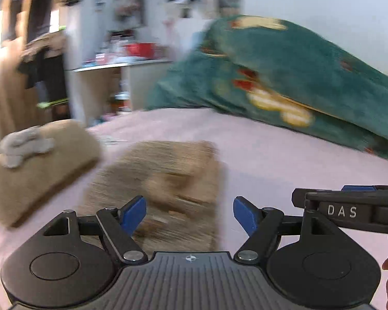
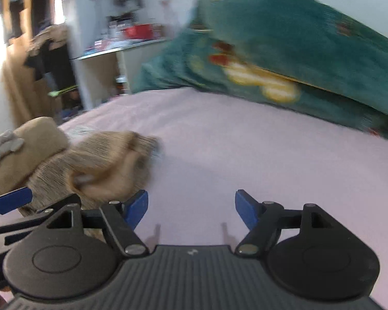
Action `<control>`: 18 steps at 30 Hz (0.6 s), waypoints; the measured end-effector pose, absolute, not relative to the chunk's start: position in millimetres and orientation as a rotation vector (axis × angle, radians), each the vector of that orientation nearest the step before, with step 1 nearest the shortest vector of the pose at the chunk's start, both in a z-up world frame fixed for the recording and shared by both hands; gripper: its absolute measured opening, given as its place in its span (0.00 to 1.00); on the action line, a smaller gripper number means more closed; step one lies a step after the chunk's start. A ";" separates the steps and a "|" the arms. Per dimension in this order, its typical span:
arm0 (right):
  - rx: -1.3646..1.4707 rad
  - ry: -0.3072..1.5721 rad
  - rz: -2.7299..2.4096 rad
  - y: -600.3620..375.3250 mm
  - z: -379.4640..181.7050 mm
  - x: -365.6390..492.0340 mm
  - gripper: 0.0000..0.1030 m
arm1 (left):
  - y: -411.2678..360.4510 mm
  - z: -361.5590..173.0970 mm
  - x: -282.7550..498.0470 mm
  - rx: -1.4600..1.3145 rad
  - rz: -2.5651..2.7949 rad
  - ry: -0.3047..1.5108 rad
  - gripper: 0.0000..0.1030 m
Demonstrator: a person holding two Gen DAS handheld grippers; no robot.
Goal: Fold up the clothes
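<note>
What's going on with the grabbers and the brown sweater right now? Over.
Left gripper open, empty. Right gripper open, empty. Brown sweater folded on pink bed, beside tan stack. Nothing blocking.

Both the left gripper [image 1: 189,213] and right gripper [image 2: 191,209] have black linkages, silver rivets, ribbed grey bases, blue serrated fingertips [image 1: 133,213]; "DAS" lettering at right.

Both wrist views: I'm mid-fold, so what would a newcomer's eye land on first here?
The big teal blanket heaped at the far right of the pink bed grabs the eye first. Next, the tan garment lying folded on the sheet just ahead of the left gripper, with a beige stack to its left. Both grippers have their jaws open; the right gripper is over bare sheet.
</note>
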State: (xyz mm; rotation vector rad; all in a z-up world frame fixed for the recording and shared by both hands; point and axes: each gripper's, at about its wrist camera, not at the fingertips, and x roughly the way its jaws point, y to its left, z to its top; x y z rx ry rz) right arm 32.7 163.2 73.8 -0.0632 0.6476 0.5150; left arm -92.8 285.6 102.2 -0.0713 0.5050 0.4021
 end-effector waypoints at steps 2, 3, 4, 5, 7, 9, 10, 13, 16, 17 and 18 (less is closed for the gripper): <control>-0.072 0.646 0.439 119.4 71.9 19.5 0.75 | 248.8 101.0 -89.8 -0.049 0.319 0.506 0.75; -0.081 0.648 0.404 101.5 70.8 14.5 0.75 | 228.8 100.6 -88.4 -0.041 0.273 0.508 0.75; -0.084 0.649 0.361 79.4 70.7 7.7 0.75 | 210.1 99.4 -87.4 -0.033 0.233 0.508 0.75; -0.083 0.647 0.323 60.6 69.8 2.2 0.76 | 191.9 98.0 -86.7 -0.024 0.194 0.506 0.75; -0.081 0.644 0.245 24.5 66.3 -8.7 0.77 | 156.8 93.0 -84.7 -0.006 0.117 0.508 0.76; -0.080 0.645 0.164 -11.6 61.0 -19.9 0.79 | 124.7 83.1 -83.0 0.003 0.037 0.515 0.76; -0.079 0.639 0.135 -25.7 56.6 -24.9 0.81 | 109.9 78.7 -83.9 0.008 0.010 0.512 0.77; -0.054 0.616 0.048 -58.4 41.2 -35.3 0.84 | 71.0 63.4 -87.0 0.030 -0.037 0.495 0.78; -0.012 0.597 -0.014 -81.3 25.2 -38.6 0.84 | 44.4 45.2 -90.9 0.067 -0.047 0.483 0.79; -0.008 0.598 -0.023 -86.2 20.7 -37.8 0.84 | 38.0 38.8 -90.6 0.074 -0.055 0.489 0.79; -0.006 0.600 -0.031 -90.8 16.4 -37.0 0.84 | 32.4 32.4 -89.5 0.078 -0.065 0.498 0.79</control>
